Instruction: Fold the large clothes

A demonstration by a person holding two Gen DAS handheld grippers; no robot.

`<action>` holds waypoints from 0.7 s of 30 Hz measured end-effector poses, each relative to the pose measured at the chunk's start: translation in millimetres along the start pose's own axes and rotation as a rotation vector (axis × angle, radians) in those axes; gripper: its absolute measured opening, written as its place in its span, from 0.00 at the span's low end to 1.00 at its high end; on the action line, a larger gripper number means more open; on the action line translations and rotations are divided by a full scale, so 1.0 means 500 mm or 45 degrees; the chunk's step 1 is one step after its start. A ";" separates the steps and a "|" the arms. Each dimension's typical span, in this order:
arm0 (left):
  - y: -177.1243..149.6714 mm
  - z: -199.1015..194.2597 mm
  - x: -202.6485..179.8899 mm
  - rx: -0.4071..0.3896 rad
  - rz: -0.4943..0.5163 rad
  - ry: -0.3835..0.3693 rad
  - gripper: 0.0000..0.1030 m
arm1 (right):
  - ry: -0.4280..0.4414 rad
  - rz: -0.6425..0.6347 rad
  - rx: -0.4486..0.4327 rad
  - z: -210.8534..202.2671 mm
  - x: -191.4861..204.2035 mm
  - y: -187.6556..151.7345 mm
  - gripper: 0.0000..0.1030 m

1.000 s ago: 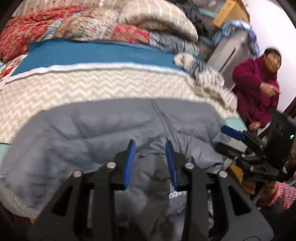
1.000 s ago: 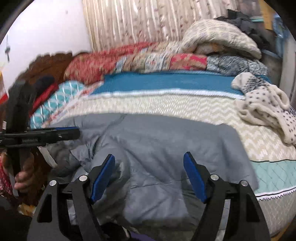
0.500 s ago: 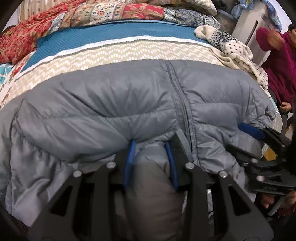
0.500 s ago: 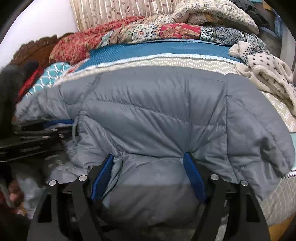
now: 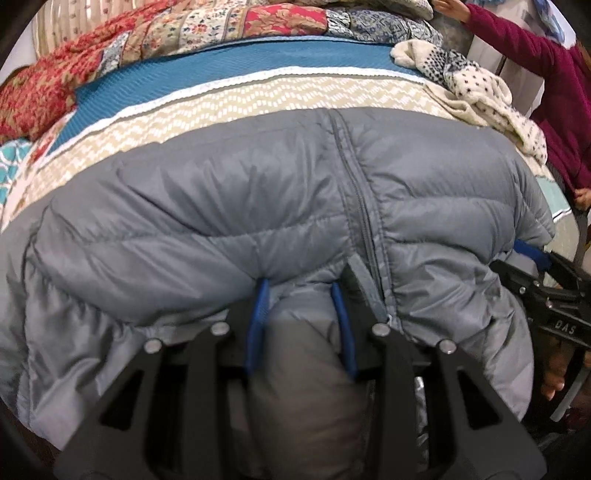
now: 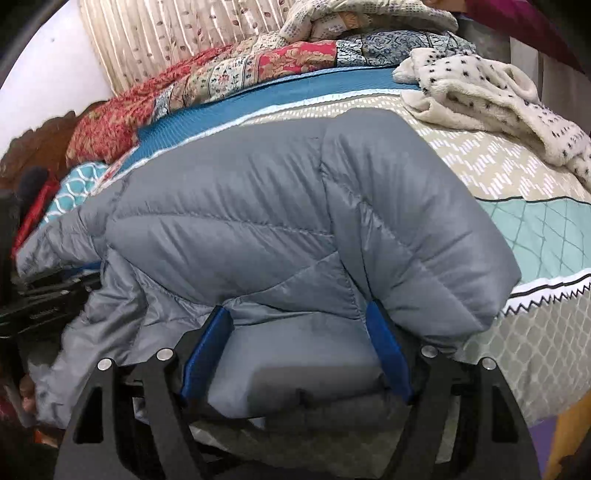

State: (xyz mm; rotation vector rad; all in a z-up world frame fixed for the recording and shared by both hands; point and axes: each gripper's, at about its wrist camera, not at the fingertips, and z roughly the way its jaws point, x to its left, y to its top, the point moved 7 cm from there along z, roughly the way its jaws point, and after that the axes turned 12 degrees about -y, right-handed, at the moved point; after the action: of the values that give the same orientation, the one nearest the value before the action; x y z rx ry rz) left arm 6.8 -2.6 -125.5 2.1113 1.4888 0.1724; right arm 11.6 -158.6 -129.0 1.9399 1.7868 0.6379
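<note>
A grey puffer jacket (image 5: 258,192) lies spread across the bed with its zipper (image 5: 354,192) running up the middle. My left gripper (image 5: 299,286) is shut on a bunched fold of its near edge, just left of the zipper. In the right wrist view the same jacket (image 6: 258,206) fills the middle, and my right gripper (image 6: 297,308) stands wide, shut on a thick padded fold that fills the gap between its blue pads. One blue finger (image 5: 532,254) of the right gripper shows at the jacket's right edge in the left wrist view.
The bed cover (image 5: 295,96) is beige zigzag with a blue band behind. A white spotted fleece (image 6: 480,88) lies at the back right. Patterned quilts (image 5: 184,33) are piled along the far side. A person's magenta sleeve (image 5: 535,55) reaches over the bed's right corner.
Both grippers have come down with the jacket, which now lies spread and puffed on the bed instead of hanging crumpled. The person at the right has stretched an arm toward the back.
</note>
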 end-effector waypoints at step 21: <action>-0.016 0.020 0.002 -0.046 0.033 0.004 0.34 | -0.009 -0.077 -0.014 0.010 0.013 -0.008 0.77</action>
State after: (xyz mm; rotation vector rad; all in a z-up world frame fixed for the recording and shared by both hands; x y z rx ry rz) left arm 4.6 -3.1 -138.2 2.1037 1.4503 0.2107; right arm 12.0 -151.8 -135.1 1.8712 1.8259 0.6183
